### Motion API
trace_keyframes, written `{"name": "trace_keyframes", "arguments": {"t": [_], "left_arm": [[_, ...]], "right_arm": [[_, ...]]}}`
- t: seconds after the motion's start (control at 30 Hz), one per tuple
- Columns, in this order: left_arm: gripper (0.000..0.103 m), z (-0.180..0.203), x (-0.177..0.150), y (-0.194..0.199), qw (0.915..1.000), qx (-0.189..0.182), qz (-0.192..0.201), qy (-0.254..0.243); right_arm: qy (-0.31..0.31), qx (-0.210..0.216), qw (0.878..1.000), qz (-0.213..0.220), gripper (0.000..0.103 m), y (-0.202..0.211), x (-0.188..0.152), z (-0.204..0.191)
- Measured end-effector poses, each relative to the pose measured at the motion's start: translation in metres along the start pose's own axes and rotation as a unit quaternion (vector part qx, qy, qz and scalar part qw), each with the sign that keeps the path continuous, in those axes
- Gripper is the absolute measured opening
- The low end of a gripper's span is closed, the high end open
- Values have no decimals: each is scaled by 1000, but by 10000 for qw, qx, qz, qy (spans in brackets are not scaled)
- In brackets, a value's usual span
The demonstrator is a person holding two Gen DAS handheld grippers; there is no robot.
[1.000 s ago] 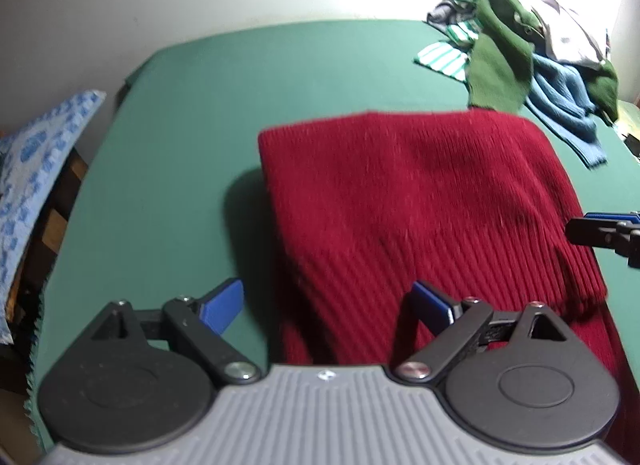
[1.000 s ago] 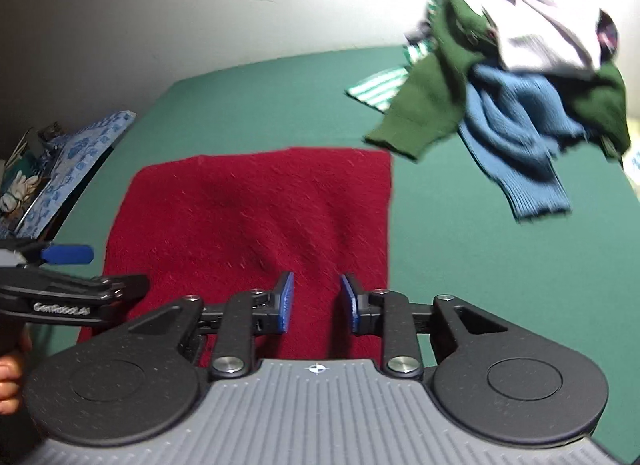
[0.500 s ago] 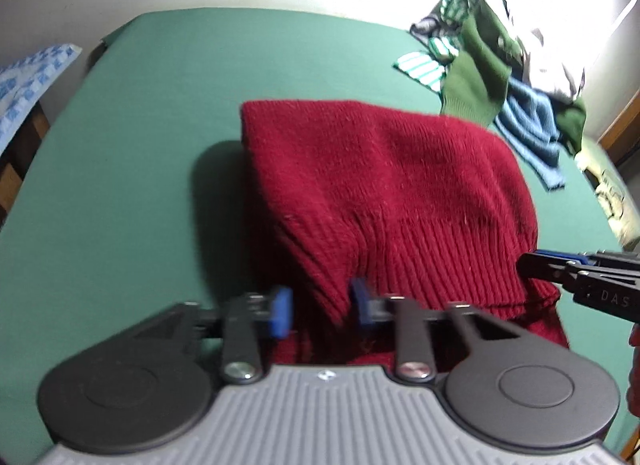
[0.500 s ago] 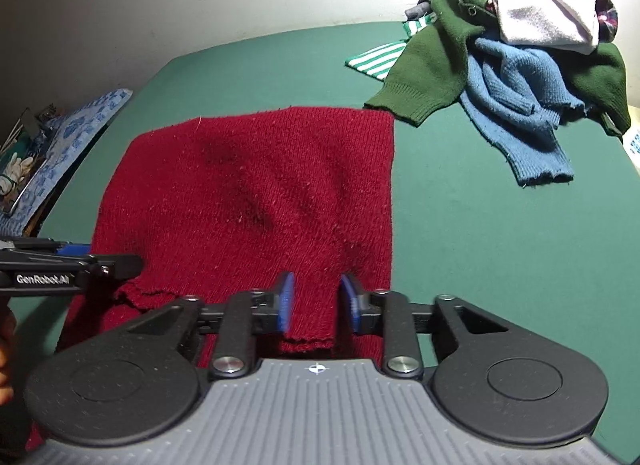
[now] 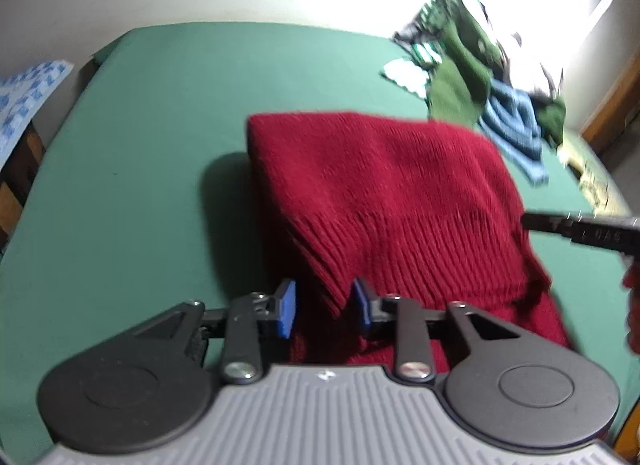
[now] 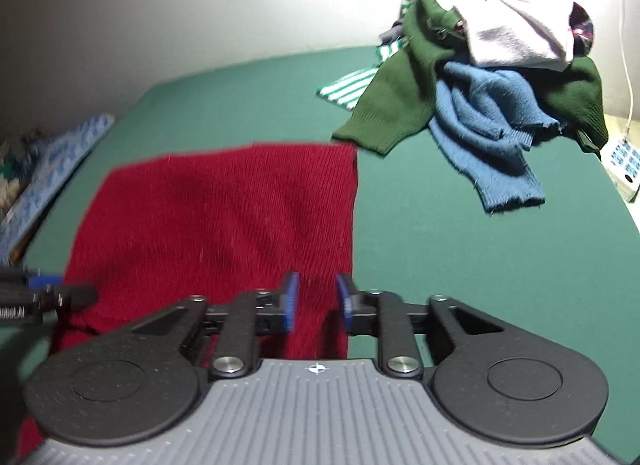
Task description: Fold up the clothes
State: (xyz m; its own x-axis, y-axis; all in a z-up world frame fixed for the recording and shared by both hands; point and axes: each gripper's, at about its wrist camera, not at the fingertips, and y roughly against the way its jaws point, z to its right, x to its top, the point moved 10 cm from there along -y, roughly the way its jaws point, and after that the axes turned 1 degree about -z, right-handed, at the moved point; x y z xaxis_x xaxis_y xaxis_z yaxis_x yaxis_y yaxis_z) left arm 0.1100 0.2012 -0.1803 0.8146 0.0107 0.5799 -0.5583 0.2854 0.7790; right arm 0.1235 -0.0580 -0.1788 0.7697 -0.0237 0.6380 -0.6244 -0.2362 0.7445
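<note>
Left claw (image 5: 323, 309) jaws opening, ribbed hem fold of red knit sweater (image 5: 384, 193) between pads, not pinched. Right claw (image 6: 317, 303) opening over its near edge. Sweater folded on green bed (image 5: 160, 113); clothes pile (image 6: 480, 77) far right.

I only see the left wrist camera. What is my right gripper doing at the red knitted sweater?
Observer: Your right gripper is opening its fingers, with the near right edge of the red knitted sweater between them.
Operator: What's hiding in the glare at the back?
Observer: A pale grey garment lies on top of a dark green sweater and a blue sweater.
Operator: And that blurry thing on the right?
Observer: A white box with blue buttons, at the edge of the green surface.
</note>
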Motion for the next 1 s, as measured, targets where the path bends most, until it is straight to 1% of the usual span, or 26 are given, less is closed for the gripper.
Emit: {"name": "trace_keyframes", "arguments": {"t": [0.03,0.07,0.13,0.17,0.2,0.23,0.27,0.3,0.37,0.4,0.43,0.47,0.5,0.53,0.6,0.63,0.67,0.7,0.73,0.8,0.83,0.9,0.93,0.97,1.0], "left_arm": [[45,-5,5,1,9999,-45,39,149],[53,-9,9,0,9996,-84,56,277],[52,-13,14,-5,9988,-165,30,449],[40,-11,14,-9,9991,-131,-30,405],[22,-9,14,-14,9993,-89,-92,353],[19,-7,14,-19,9994,-47,-153,301],[18,-6,14,-18,9996,-3,-134,243],[15,-4,14,-17,9998,41,-107,186],[15,2,11,-10,9999,-59,-81,35],[15,5,8,-8,9999,-128,-95,-61],[16,6,5,-9,9996,-124,-164,-187],[22,4,5,-10,9993,-61,-202,-294],[33,0,7,-11,9993,-23,-226,-311],[37,-6,12,-11,9995,-27,-228,-238],[49,-18,30,-8,9999,-26,-129,-19],[51,-22,39,-8,10000,9,-54,-10],[54,-25,49,-8,10000,44,20,-10],[55,-29,58,-12,10000,66,50,25],[54,-32,66,-19,9999,39,14,109],[48,-33,77,-35,9994,-122,-105,298],[47,-34,83,-44,9989,-204,-165,393],[45,-33,90,-59,9983,-244,-284,437],[42,-32,93,-65,9981,-294,-306,457],[31,-31,95,-68,9979,-342,-289,467],[25,-29,98,-71,9977,-390,-269,477]], "right_arm": [[-91,31,10000,3,37,-2,3,1],[-163,98,9998,-37,37,-6,5,1],[-279,259,9992,-112,35,-16,7,-1],[-301,255,9991,-163,31,-21,6,-1],[-292,232,9991,-183,23,-24,6,-1],[-273,226,9992,-183,15,-25,7,-1],[-227,261,9993,-128,9,-21,10,-1],[-167,252,9995,-62,8,-16,13,1],[-11,54,10000,48,8,-9,19,11],[36,-25,10000,15,8,-9,19,18],[34,19,9999,-97,8,-12,16,22],[17,154,9996,-253,9,-16,13,23],[15,269,9989,-387,11,-19,10,22],[60,345,9983,-460,16,-20,10,19],[403,292,9983,-296,29,-15,18,12],[508,261,9982,-186,40,-12,23,9],[445,221,9988,-3,45,-9,32,10],[349,203,9991,133,45,-8,41,12],[171,244,9995,144,45,-12,48,14],[-124,264,9995,139,45,-25,59,18],[-255,256,9993,130,45,-33,63,20],[-520,275,9982,75,45,-49,69,25],[-671,315,9972,39,45,-57,70,27],[-875,421,9953,12,44,-64,71,29],[-1083,553,9926,4,43,-69,72,32]]}}
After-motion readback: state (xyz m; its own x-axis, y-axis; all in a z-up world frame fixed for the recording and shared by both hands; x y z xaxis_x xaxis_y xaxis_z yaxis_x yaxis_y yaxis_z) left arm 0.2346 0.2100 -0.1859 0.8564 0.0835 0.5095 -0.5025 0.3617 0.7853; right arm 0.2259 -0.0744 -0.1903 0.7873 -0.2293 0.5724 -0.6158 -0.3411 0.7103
